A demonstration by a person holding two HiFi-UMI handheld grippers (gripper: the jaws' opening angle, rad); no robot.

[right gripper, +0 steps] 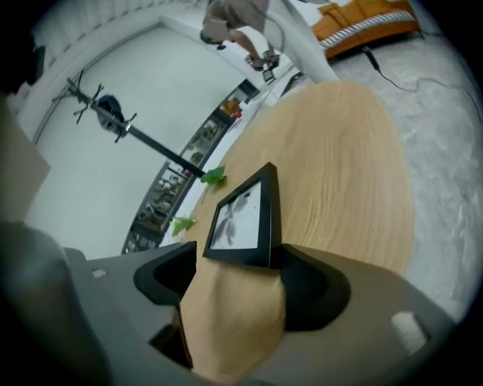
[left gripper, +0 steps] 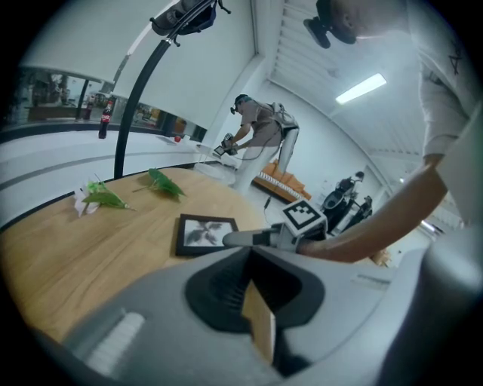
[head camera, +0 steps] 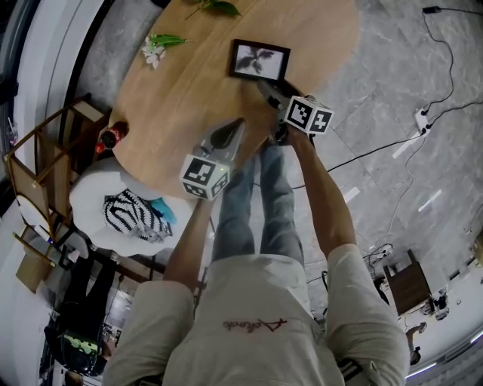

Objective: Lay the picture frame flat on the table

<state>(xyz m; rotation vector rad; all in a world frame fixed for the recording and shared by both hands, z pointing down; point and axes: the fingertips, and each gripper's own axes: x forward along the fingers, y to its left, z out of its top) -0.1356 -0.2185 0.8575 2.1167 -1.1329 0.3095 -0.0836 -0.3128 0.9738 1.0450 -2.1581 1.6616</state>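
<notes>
The black picture frame with a leaf print lies flat, face up, on the oval wooden table. My right gripper is at the frame's near edge, and its jaws stand wide open. In the right gripper view the frame sits just beyond the gripper, and neither pad presses on it. My left gripper hovers over the table's near part, well short of the frame. Its jaws meet at the tips and hold nothing.
Green leaf sprigs with a white flower and another sprig lie at the table's far side. A cola bottle stands by the left edge. Left of the table are a wooden rack and a white stool with a striped bag. Cables cross the floor.
</notes>
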